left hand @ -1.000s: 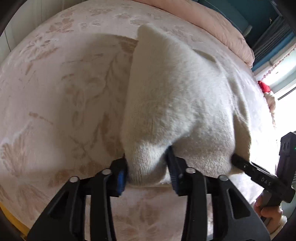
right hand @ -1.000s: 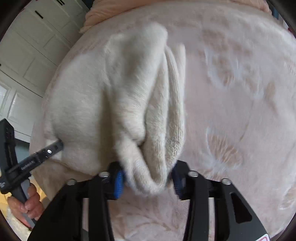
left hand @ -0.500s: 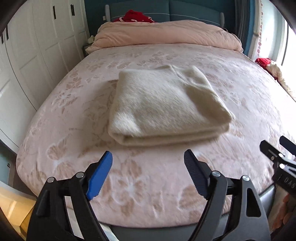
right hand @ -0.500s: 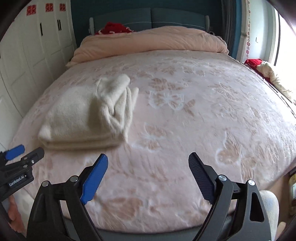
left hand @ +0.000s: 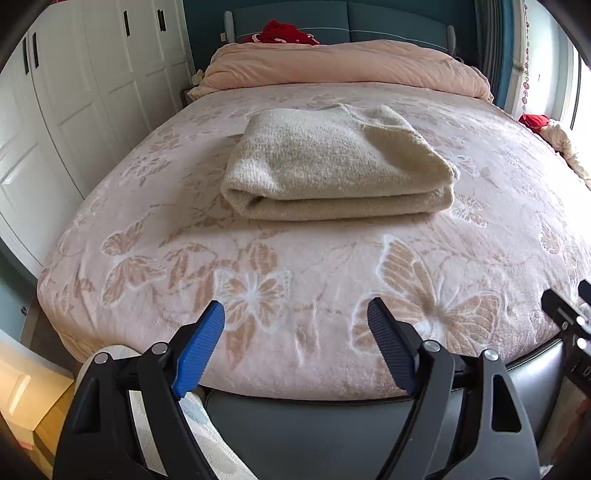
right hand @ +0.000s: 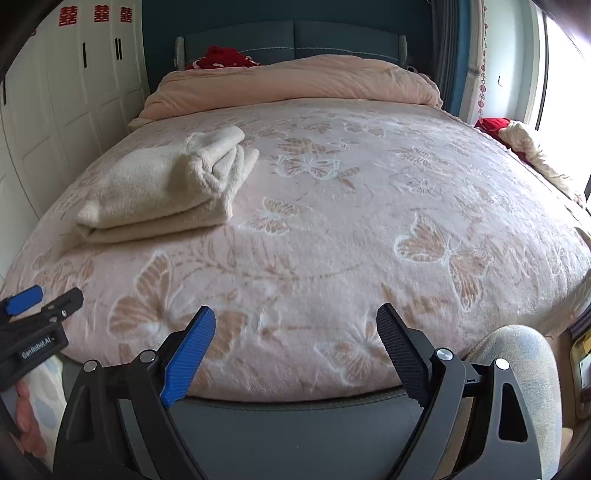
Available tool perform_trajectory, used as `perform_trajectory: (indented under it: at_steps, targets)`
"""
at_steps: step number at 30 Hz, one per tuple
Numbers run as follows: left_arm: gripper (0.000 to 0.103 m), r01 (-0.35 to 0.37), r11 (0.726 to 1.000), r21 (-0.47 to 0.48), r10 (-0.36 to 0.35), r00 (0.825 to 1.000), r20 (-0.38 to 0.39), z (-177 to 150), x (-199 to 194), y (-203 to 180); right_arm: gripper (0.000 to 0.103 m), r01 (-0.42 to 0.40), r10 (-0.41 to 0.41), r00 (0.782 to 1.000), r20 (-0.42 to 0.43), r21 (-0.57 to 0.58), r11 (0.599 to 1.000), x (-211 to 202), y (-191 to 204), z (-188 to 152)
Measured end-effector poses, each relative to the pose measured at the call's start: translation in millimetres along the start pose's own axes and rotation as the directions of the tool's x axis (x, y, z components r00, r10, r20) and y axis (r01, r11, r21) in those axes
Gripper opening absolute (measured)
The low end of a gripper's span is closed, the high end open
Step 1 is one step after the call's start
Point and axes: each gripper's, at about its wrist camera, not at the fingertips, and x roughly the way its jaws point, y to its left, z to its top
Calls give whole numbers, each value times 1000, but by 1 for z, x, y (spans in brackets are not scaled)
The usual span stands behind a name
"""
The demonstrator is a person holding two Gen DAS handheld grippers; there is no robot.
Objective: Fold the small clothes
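One large bed fills both views, covered with a pink blanket that has a butterfly pattern. At its far end lies a rolled peach duvet, and behind it something red rests against the headboard. White wardrobes stand along the left side.

The sweater, cream and knitted, lies on the blanket as a flat bundle of several layers, left of the middle of the bed and well apart from both grippers. Its near edge looks even. On its right side, in the right wrist view, the layers bunch a little. I judge that the folding of this piece is finished, or nearly so; maybe only this right side needs smoothing. At the far right edge of the bed lies a small heap of cloth, red and cream. Whether it is more clothes to fold I cannot tell.

No basket, box or other container for clothes is visible.

The left gripper is released, jaws wide, with nothing between them, near the foot of the bed. The right gripper is the same: released and empty.
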Motion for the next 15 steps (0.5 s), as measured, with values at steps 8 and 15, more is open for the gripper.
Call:
perform_trajectory:
  at_steps: [8, 15]
  targets:
    - [77, 3, 1000, -10, -3, 1000, 3, -5, 1, -2, 87, 17, -17, 1000, -8, -3, 1000, 7, 0, -6]
    - [77, 2, 1000, 16, -3, 1000, 23, -7, -4, -10, 87, 28, -28, 1000, -3, -20, 999, 6, 5, -6]
